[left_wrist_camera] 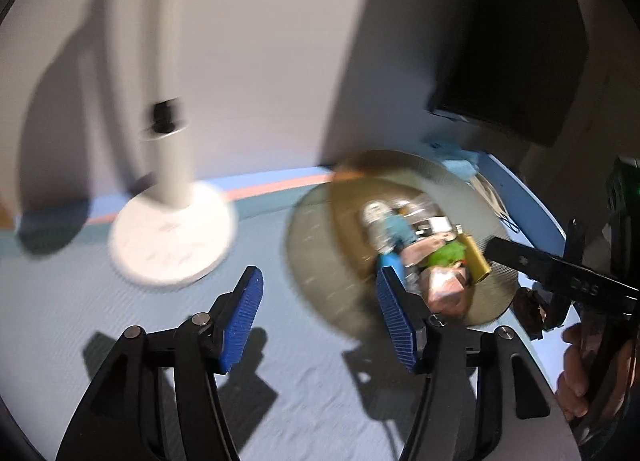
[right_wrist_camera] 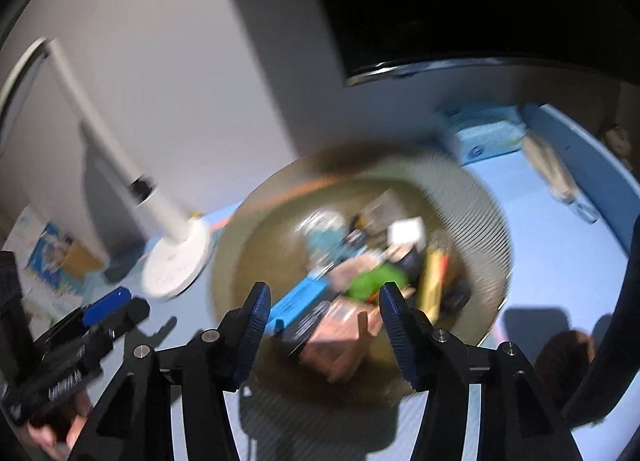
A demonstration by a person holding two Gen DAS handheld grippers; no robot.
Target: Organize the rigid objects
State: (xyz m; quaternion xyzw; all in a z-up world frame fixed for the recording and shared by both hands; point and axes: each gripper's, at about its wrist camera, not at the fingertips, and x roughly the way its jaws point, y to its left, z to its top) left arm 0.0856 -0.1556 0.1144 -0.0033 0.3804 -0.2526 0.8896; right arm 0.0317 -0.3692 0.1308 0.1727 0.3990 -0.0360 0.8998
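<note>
The light-blue table carries a round bowl, lamp base and, apparently, a tissue box.

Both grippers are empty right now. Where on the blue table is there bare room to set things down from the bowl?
Bare blue surface lies in front of the lamp base, under the open left gripper, left of the bowl. Another patch sits between the bowl and the tissue box. The bowl itself is crowded.

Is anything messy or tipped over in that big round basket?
Yes. The round basket holds a jumbled pile: a blue box, a pink box and a yellow box lie tilted against each other. Blur hides any damage.
</note>
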